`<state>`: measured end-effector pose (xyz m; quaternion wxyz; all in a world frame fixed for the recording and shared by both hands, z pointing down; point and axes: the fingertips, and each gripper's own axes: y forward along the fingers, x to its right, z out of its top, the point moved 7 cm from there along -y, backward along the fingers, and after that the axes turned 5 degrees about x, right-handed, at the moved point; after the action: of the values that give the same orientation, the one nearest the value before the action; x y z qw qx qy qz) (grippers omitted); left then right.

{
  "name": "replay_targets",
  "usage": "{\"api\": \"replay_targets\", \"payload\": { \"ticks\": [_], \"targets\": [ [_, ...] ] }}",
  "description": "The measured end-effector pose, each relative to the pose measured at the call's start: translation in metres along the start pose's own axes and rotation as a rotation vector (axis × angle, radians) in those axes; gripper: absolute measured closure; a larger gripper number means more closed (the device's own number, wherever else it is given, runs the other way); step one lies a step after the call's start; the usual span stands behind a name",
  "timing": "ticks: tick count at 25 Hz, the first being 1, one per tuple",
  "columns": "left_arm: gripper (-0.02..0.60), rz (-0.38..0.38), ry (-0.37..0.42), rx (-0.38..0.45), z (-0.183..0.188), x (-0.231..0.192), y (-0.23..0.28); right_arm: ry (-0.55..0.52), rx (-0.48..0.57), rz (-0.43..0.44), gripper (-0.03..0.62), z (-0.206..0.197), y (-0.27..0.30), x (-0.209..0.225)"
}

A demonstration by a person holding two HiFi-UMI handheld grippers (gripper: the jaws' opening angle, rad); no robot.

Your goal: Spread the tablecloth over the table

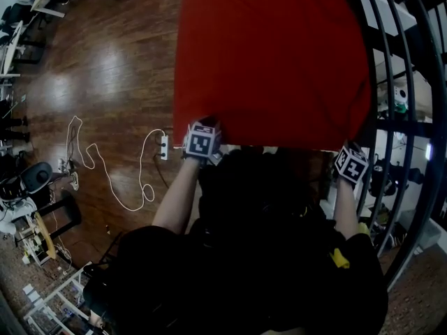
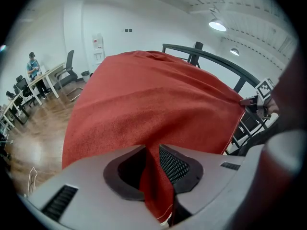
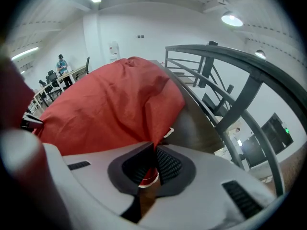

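Note:
A red tablecloth [image 1: 272,54] hangs spread out ahead of me, billowing over the table, and I hold it by its near edge. My left gripper [image 1: 202,132] is shut on the near left corner; in the left gripper view the cloth [image 2: 148,99] runs down between the pads [image 2: 175,166]. My right gripper [image 1: 349,153] is shut on the near right corner, with the hem pinched between its jaws [image 3: 154,152]. A strip of brown table top [image 3: 194,126] shows beside the cloth [image 3: 105,104] in the right gripper view. Elsewhere the cloth hides the table.
A black metal railing [image 1: 401,82] runs close along the right side. On the wooden floor [image 1: 105,75] to the left lie a white cable [image 1: 112,180] and a power strip [image 1: 164,147]. Desks and chairs [image 2: 53,78] stand farther off, with a person [image 2: 32,66] at one.

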<state>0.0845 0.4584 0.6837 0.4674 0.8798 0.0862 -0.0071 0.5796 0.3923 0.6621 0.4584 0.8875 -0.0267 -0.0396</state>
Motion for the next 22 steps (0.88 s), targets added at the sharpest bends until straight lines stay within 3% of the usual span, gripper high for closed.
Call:
{"api": "replay_targets", "payload": {
  "ticks": [5, 9, 12, 15, 22],
  "targets": [
    [0.488, -0.001, -0.003, -0.011, -0.007, -0.003, -0.006, 0.004, -0.013, 0.001, 0.582, -0.013, -0.003, -0.005],
    [0.488, 0.001, -0.003, 0.044, 0.013, 0.0, -0.01, 0.011, -0.003, 0.008, 0.574, -0.014, -0.003, -0.011],
    [0.488, -0.026, 0.017, 0.106, 0.042, 0.011, -0.01, 0.026, 0.011, 0.031, 0.505, -0.007, -0.006, -0.011],
    [0.488, -0.071, 0.04, 0.163, 0.07, 0.033, -0.013, 0.046, 0.048, 0.057, 0.412, 0.0, -0.017, -0.007],
    [0.488, -0.197, 0.133, 0.22, 0.116, 0.109, 0.005, 0.05, 0.213, 0.063, 0.407, 0.023, -0.046, 0.015]
  ]
}}
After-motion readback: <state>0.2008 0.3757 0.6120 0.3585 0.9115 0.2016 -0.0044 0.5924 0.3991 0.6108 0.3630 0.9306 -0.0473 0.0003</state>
